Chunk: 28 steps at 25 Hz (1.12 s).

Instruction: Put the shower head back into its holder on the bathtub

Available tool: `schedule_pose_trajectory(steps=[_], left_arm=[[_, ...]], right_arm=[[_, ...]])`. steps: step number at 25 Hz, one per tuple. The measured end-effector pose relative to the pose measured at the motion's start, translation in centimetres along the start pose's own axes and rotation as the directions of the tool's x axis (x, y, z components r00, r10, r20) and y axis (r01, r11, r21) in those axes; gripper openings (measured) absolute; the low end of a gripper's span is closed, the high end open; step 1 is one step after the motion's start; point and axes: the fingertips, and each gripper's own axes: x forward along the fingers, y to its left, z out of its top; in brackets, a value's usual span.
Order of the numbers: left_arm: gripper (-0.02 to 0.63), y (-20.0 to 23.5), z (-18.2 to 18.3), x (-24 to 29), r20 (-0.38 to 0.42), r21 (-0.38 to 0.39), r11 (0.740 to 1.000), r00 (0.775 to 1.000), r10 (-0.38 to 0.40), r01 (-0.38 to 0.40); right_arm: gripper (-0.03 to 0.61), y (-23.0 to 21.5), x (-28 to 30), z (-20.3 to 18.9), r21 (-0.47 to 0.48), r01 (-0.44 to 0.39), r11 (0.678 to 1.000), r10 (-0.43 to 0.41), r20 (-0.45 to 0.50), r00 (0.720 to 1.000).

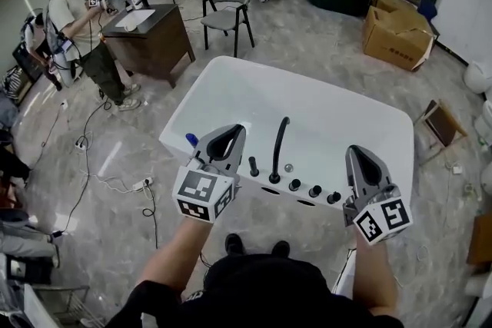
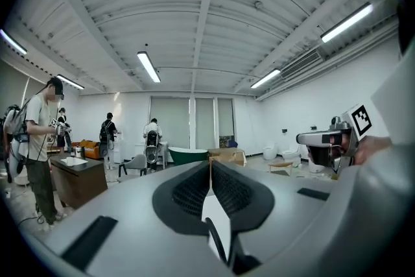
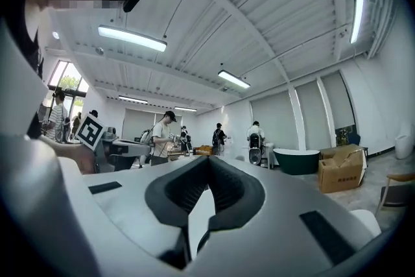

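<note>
Both jaw pairs closed on nothing, my left gripper (image 1: 231, 136) and right gripper (image 1: 357, 157) by near rim of white bathtub (image 1: 231, 96), black shower head (image 1: 254, 166) upright on rim between them, beside faucet (image 1: 278, 146), chair (image 1: 227, 11) at 12 o'clock, cardboard box (image 1: 396, 34) at 2 o'clock

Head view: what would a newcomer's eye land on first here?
The white rectangular bathtub fills the centre, a black curved faucet rising from its near rim. The left hand-held gripper and right hand-held gripper flank it, both shut and empty.
</note>
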Motion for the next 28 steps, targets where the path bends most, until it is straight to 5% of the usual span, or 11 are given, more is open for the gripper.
schedule_pose_trajectory(steps=[5,14,28], left_arm=[[0.020,1.8,-1.4,-0.6,-0.005,-0.052,0.998,1.000,0.024,-0.024],[0.020,5.0,-3.3,-2.1,-0.031,-0.075,0.996,0.998,0.053,-0.055],[0.020,6.2,-4.0,-2.3,-0.044,-0.075,0.994,0.996,0.078,-0.082]], right_arm=[[0.011,0.4,1.6,-0.2,0.063,0.083,0.995,-0.085,0.031,0.996],[0.011,1.5,3.0,-1.1,0.059,0.106,0.993,-0.106,-0.003,0.994],[0.011,2.3,4.7,-2.0,0.059,0.051,0.997,-0.049,-0.031,0.998]])
